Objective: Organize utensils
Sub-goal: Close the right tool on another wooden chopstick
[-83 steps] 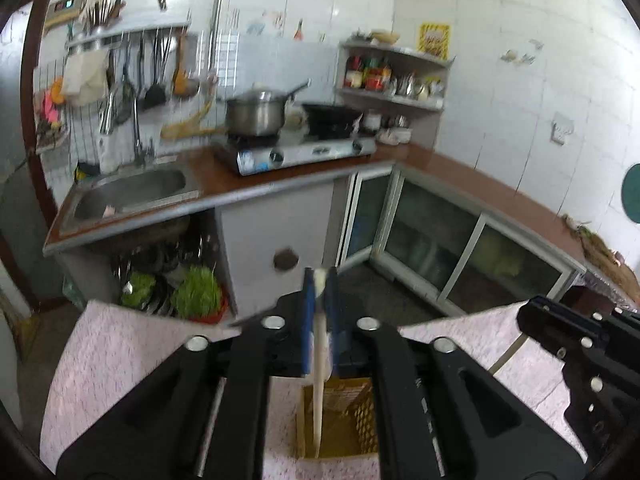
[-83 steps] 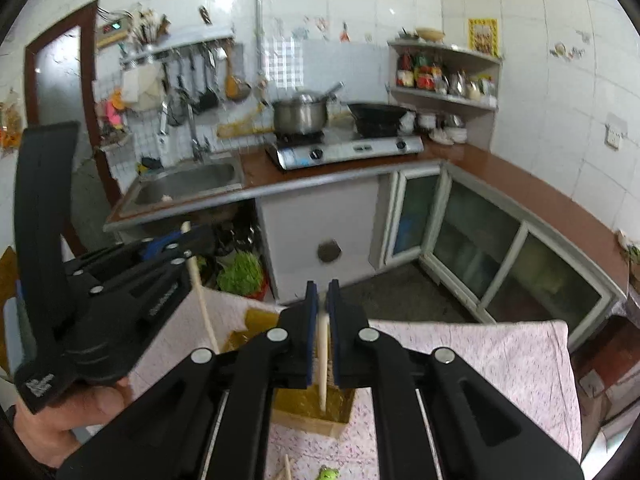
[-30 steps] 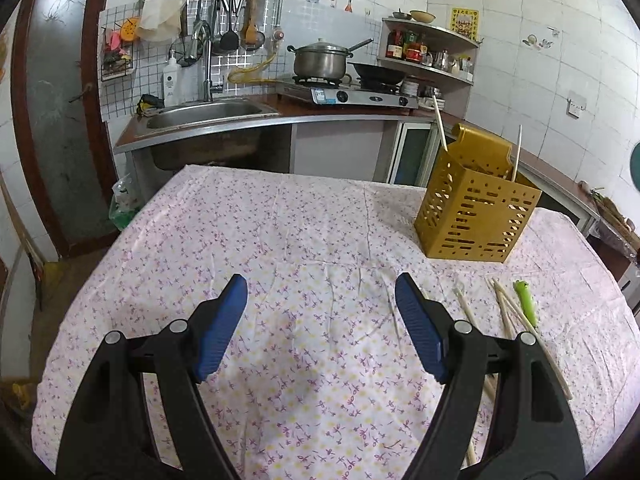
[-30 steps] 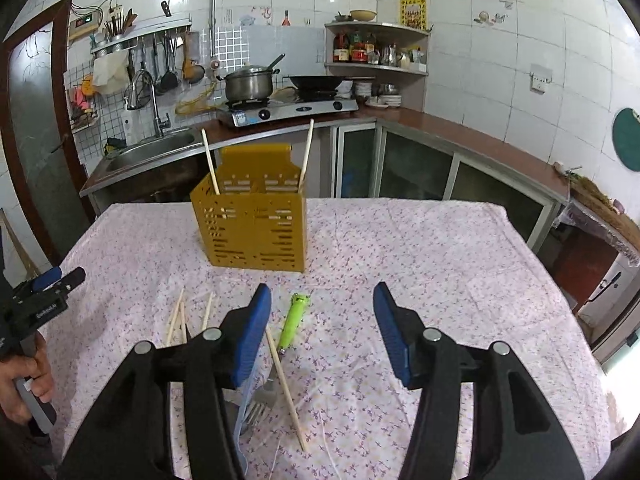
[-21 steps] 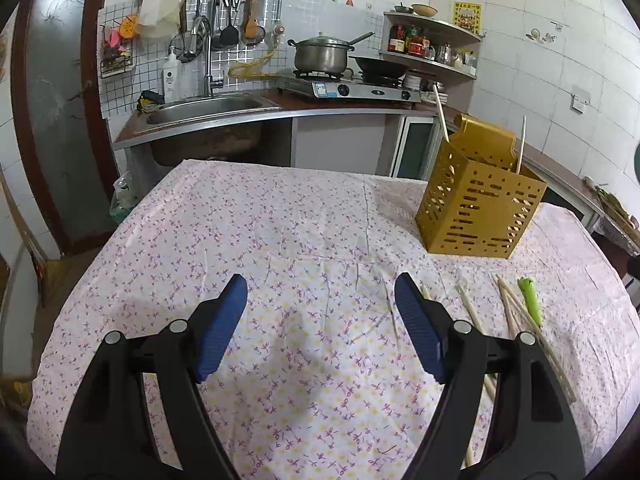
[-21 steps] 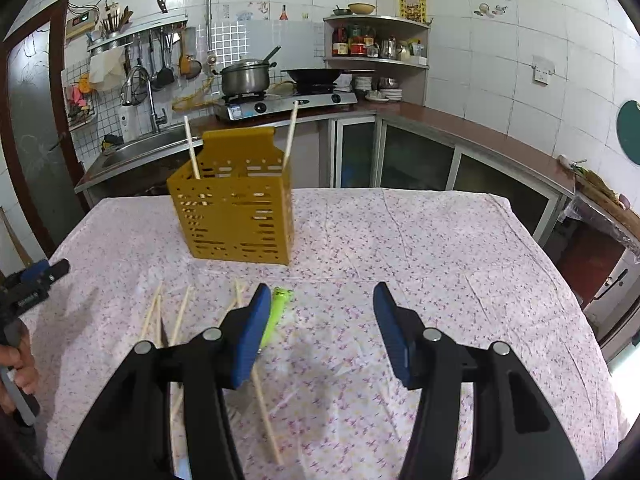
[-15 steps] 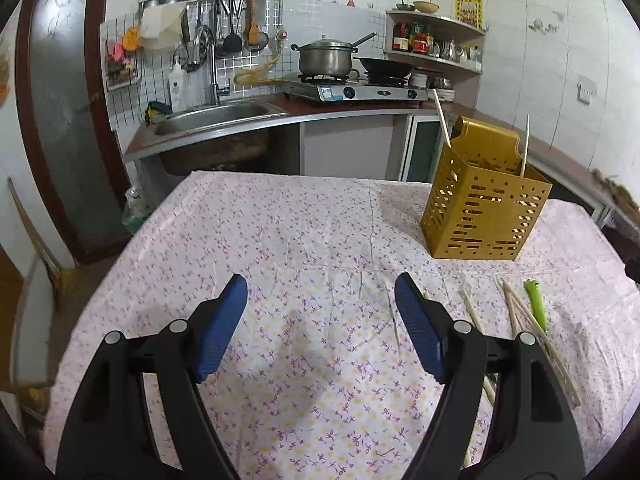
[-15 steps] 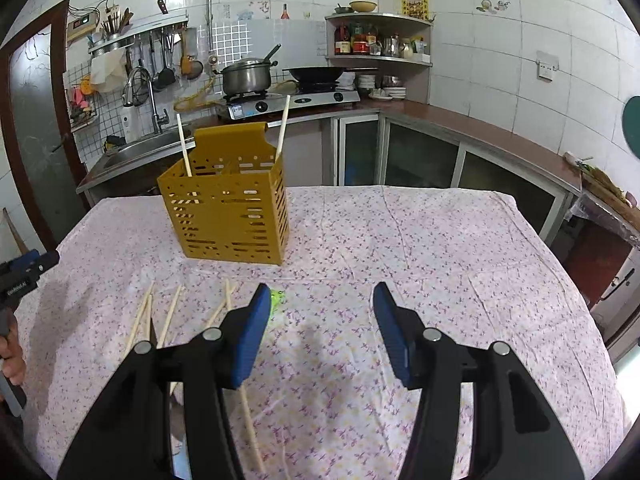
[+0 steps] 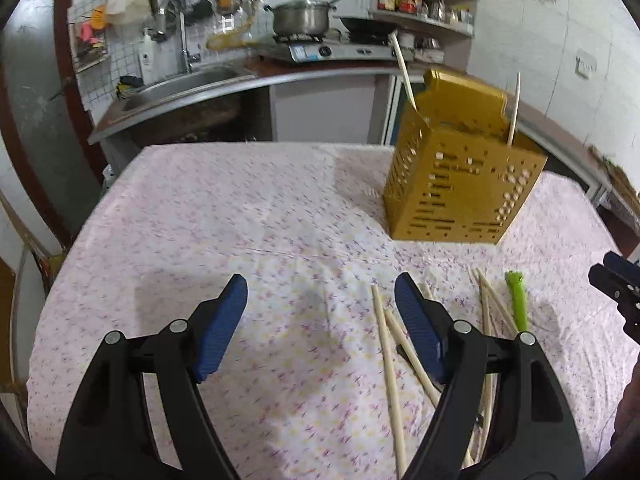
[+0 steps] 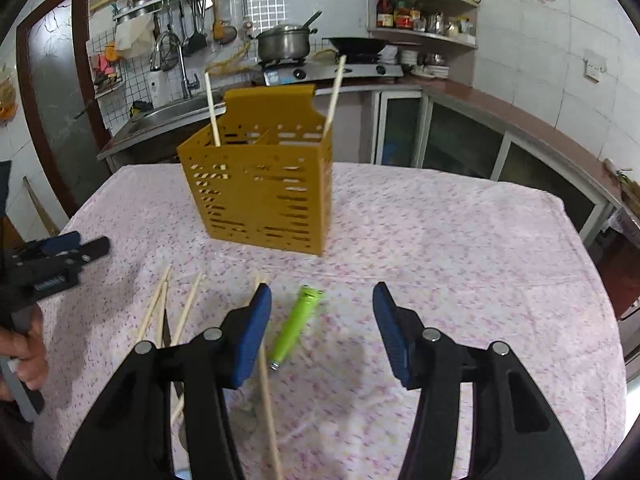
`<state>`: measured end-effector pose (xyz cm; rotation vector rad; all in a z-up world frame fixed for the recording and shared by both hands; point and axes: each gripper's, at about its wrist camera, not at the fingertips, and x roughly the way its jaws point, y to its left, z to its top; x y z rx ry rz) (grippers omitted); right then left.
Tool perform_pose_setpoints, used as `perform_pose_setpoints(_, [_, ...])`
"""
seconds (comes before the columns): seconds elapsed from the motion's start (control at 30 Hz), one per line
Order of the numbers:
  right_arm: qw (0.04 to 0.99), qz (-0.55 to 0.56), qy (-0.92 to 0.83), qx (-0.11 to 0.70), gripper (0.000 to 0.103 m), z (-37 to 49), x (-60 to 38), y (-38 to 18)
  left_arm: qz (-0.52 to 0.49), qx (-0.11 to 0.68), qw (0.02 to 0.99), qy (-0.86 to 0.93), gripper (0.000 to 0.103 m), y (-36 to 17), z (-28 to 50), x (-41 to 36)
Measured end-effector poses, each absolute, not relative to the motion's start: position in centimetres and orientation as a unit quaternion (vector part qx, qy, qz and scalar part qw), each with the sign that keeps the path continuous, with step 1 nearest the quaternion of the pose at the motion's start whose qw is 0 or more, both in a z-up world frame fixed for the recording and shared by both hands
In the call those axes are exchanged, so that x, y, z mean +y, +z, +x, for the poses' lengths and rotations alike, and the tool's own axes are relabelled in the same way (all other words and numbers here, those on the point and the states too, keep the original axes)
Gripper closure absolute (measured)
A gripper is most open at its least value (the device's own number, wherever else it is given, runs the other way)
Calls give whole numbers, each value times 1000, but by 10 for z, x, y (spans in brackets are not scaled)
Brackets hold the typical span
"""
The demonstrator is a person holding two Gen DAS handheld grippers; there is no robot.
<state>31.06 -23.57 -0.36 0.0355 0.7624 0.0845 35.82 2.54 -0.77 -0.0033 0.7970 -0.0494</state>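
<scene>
A yellow slotted utensil holder stands on the flowered tablecloth with two chopsticks upright in it. Several loose wooden chopsticks lie on the cloth in front of it. A green-handled utensil lies among them. My left gripper is open and empty, low over the cloth just left of the chopsticks. My right gripper is open and empty, with the green handle between its fingers' lines. Each gripper's tip shows at the edge of the other's view.
The table is covered by a pink flowered cloth. Behind it are a kitchen counter with a sink, a stove with a pot, shelves and glass cabinet doors.
Both grippers let go of the chopsticks they had put in the holder, opened and drew back. Since half a second ago both have dropped lower and closer to the loose utensils.
</scene>
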Motion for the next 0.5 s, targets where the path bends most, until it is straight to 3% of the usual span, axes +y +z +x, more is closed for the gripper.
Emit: perform_pose_setpoints(0.5, [901, -3, 56, 431, 61, 373, -178, -59, 16, 427, 903, -43, 30, -47, 395, 19])
